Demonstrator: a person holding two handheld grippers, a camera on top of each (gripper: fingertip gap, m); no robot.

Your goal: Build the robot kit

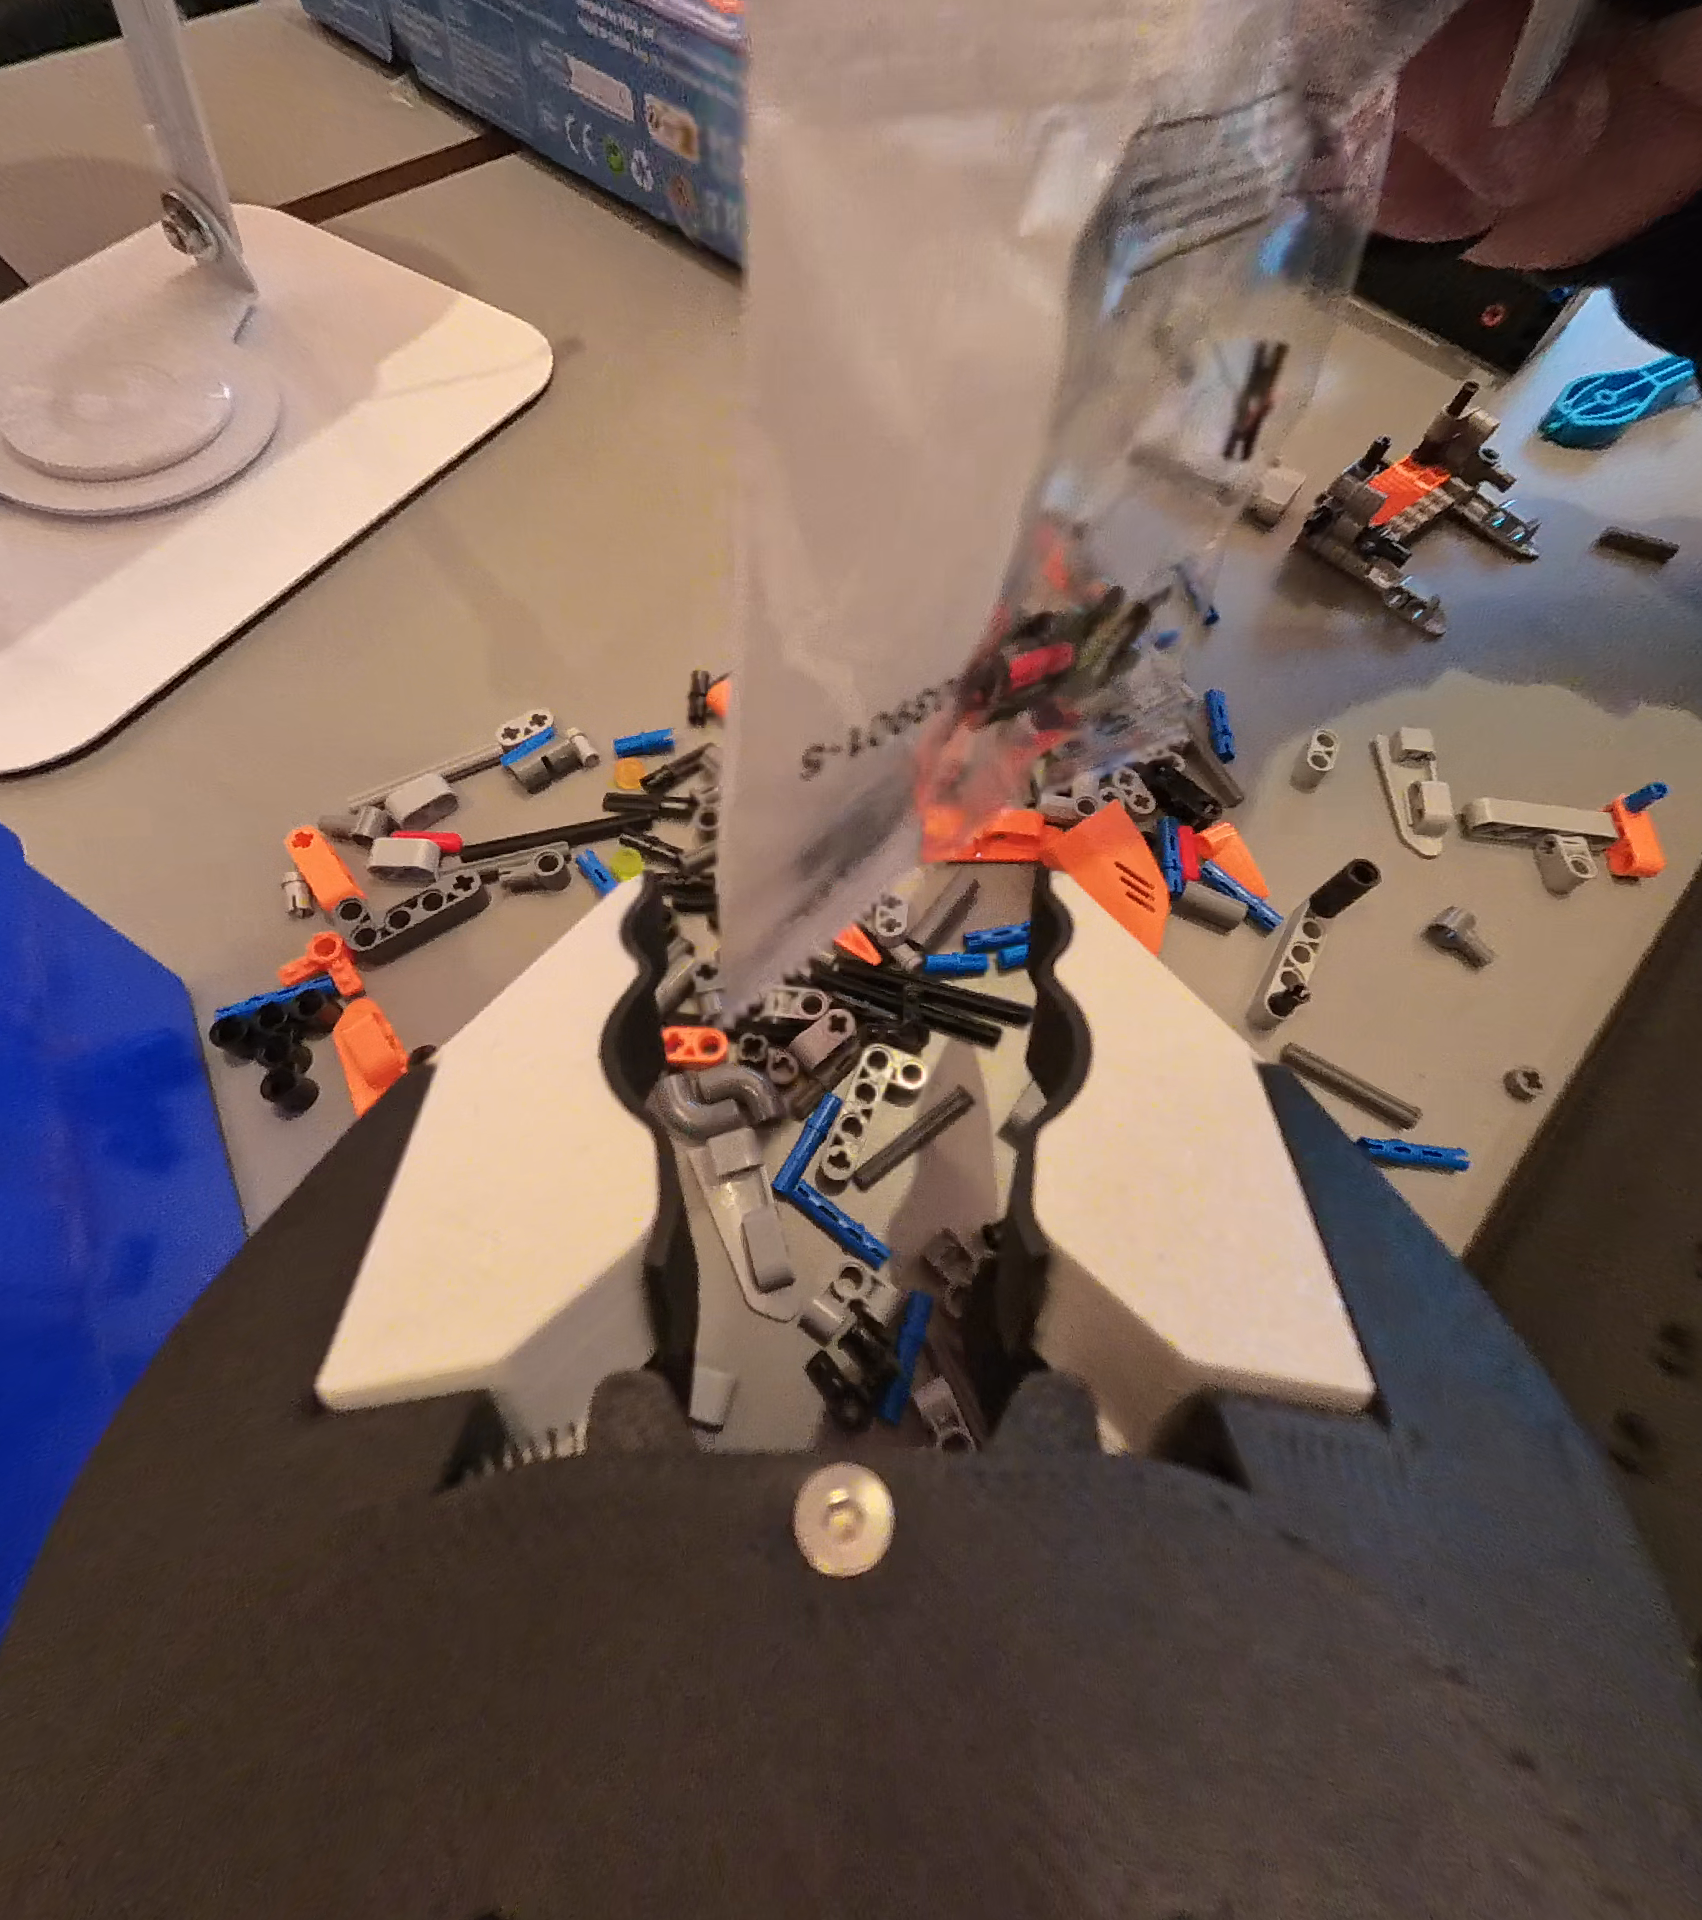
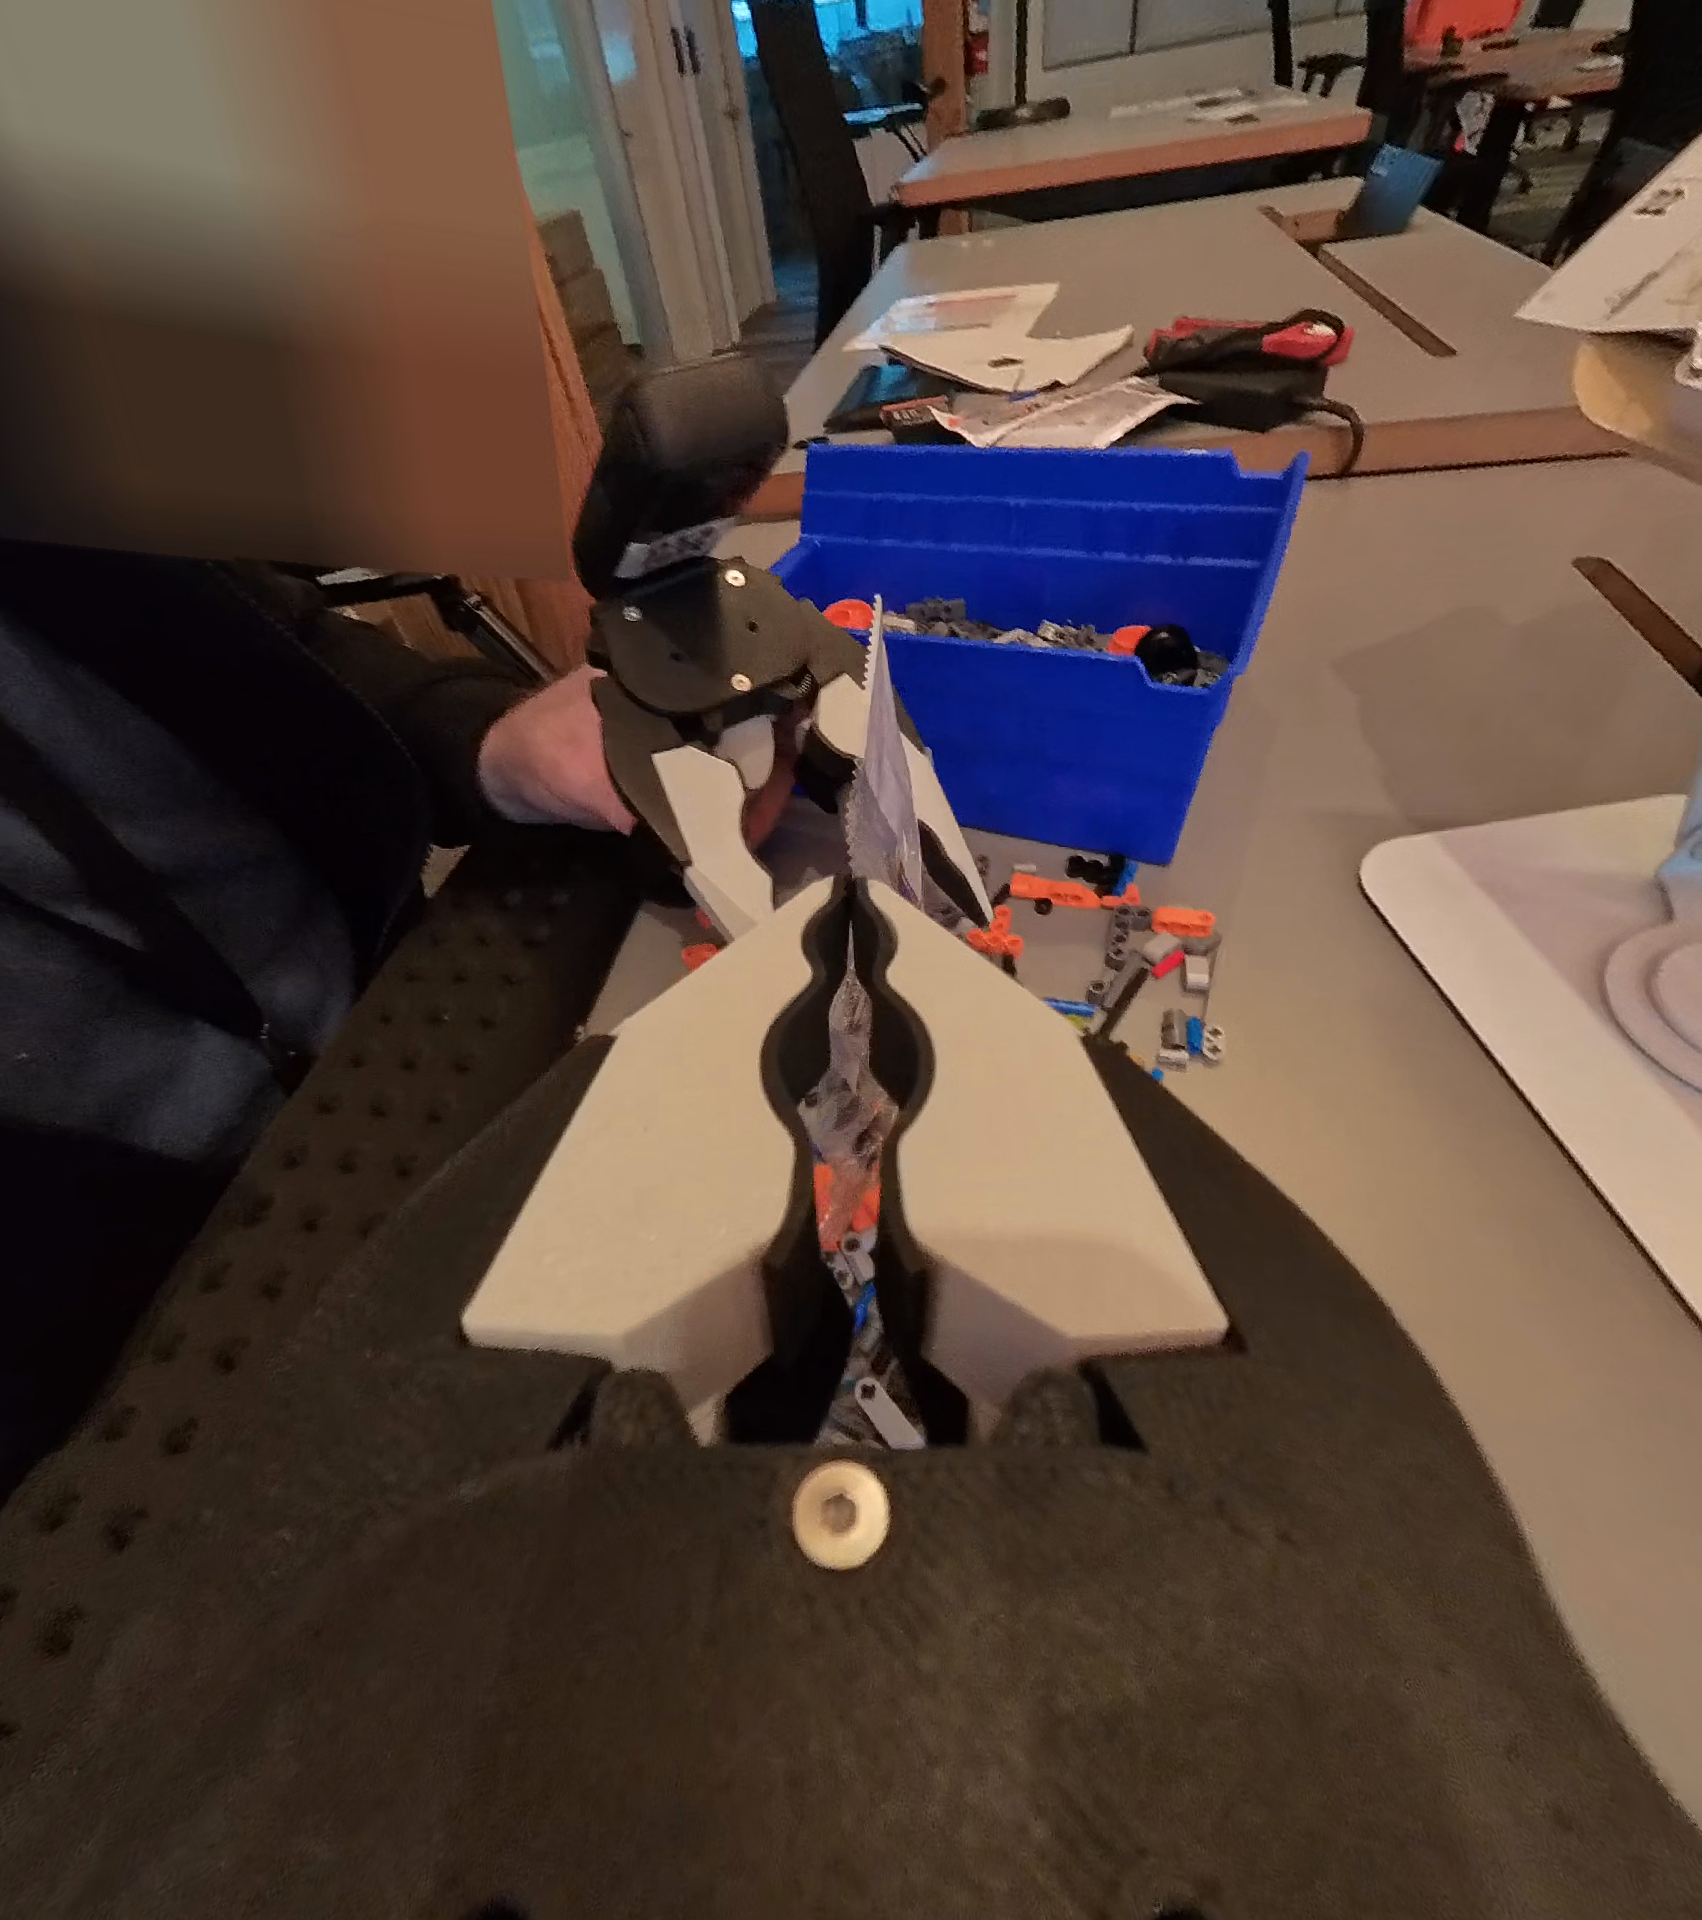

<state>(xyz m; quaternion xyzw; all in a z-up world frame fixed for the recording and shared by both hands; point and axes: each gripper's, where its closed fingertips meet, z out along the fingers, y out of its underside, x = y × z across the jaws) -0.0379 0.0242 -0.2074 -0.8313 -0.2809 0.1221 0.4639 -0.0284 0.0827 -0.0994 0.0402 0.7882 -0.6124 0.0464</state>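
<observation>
1. Clear plastic is the main thing in the left wrist view: a see-through bag [image 1: 982, 520] hangs mouth-down over the grey bench [image 1: 535, 582], held up by its top so the small building pieces inside slide toward its lower end. Its saw-toothed edge dips between the spread fingers of the left tool [image 1: 842, 914], which grips nothing; whether the bag touches a finger I cannot tell.
2. Below the bag lies one loose heap of pieces [image 1: 826, 987] in orange, blue, black and grey, too many to count. On the far right stands one half-built model [image 1: 1398, 509], with one turquoise tool-like part [image 1: 1616, 400] beyond it. On the far left sits one white lamp base [image 1: 203, 468]; one blue box [image 1: 556, 104] stands at the far edge.
3. In the right wrist view, the right tool [image 2: 852, 904] is closed on the bag [image 2: 883, 790], pinching it between the fingertips so it hangs edge-on.
4. Just beyond, a hand [image 2: 556, 758] holds the left tool [image 2: 847, 873] with fingers apart on either side of the bag.
5. One blue bin [image 2: 1034, 665] with more pieces stands farther off, placed within easy reach.
</observation>
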